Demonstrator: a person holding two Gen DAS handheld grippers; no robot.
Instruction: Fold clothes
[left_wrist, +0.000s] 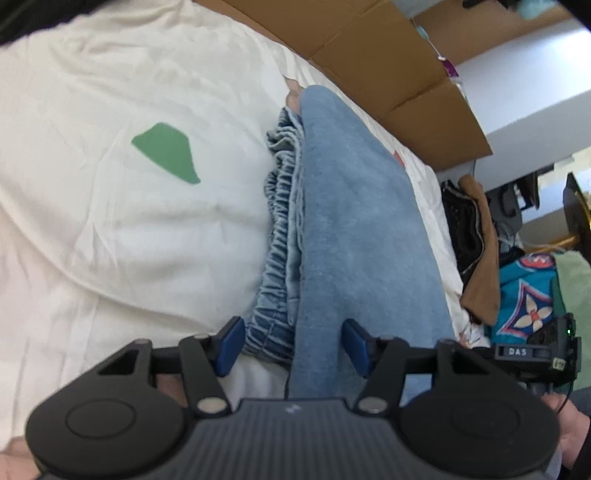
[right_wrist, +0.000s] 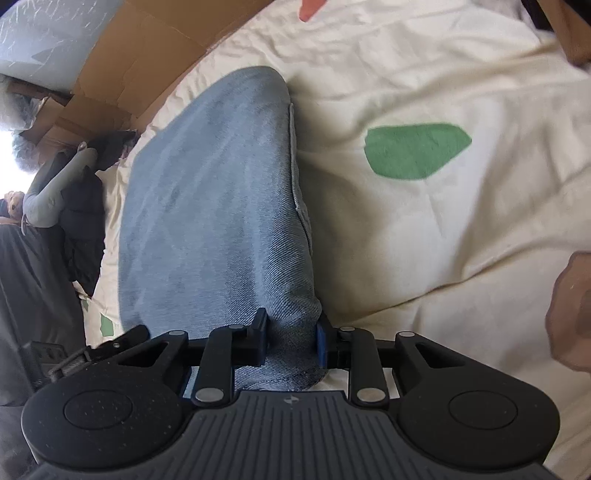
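The blue jeans (left_wrist: 354, 229) lie lengthwise on the bed's cream sheet (left_wrist: 110, 229), already doubled into a long narrow band, with the gathered elastic waistband (left_wrist: 279, 240) showing along one edge in my left view and the smooth denim face uppermost. In my right view the right claw (right_wrist: 291, 339) is pinching the near end of the jeans (right_wrist: 221, 206), its blue pads (right_wrist: 261, 338) pressed into a bunched hump of denim. The left claw (left_wrist: 293, 345) stands spread, one pad on either side of the cloth's near end, with the fabric between them but not squeezed as far as I can see. I judge this to be a fold along the length: either I am gathering this end to carry it over toward the far end, or I have just laid it down and the left has let go. Both tools come in low, nearly level with the sheet, pointing along the band. Whichever it is, the edges need to stay stacked so the waistband does not slide out sideways. A green patch (right_wrist: 417, 151) on the sheet lies beside the jeans, brown cardboard (left_wrist: 399, 74) lines the bed's far side, and other clothes (left_wrist: 476, 243) are heaped beyond.
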